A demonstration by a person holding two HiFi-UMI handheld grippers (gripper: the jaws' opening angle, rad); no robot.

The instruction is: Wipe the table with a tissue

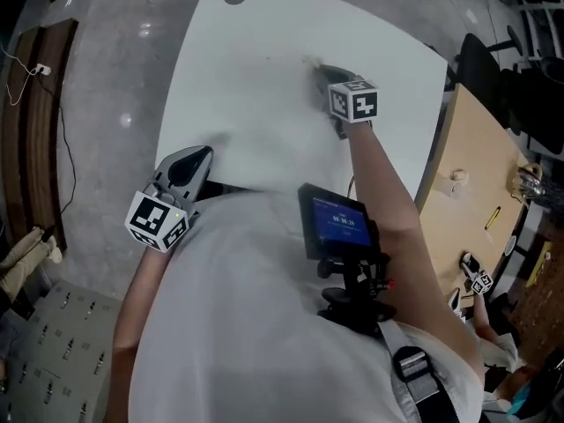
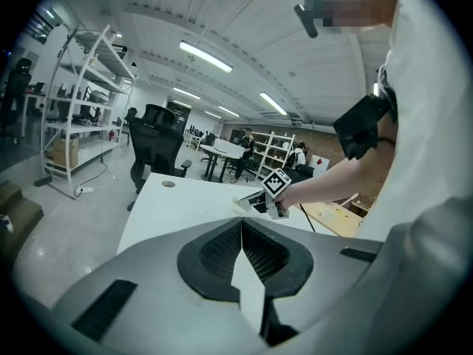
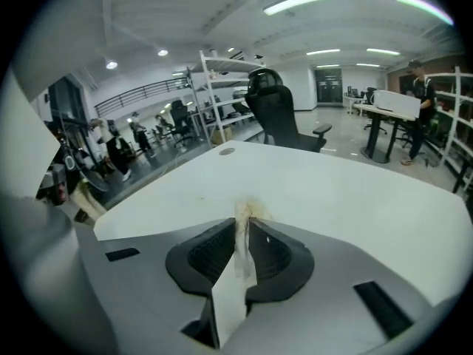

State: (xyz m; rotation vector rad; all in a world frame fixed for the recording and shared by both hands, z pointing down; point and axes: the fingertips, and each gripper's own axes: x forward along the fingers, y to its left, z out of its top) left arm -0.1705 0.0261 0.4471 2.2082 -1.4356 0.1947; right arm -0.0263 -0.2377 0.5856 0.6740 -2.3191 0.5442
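A: Item one, the bench [image 1: 264, 42]?
B: White top, round grommet hole near the far edge.

A: Item two, right gripper [image 3: 242, 226]?
B: Reached well out over the bench top. Jaws pressed together on a tissue [image 3: 244, 213], crumpled and stained brownish, which sticks out past the tips and meets the bench surface.

A: Item three, left gripper [image 2: 242, 226]?
B: Drawn in by the person's torso at the near bench edge. Jaws brought together, with nothing between them.

A: Sundries?
B: Black office chair [image 3: 277, 117] beyond the far edge; a small lit screen [image 1: 335, 223] mounted at the person's chest.
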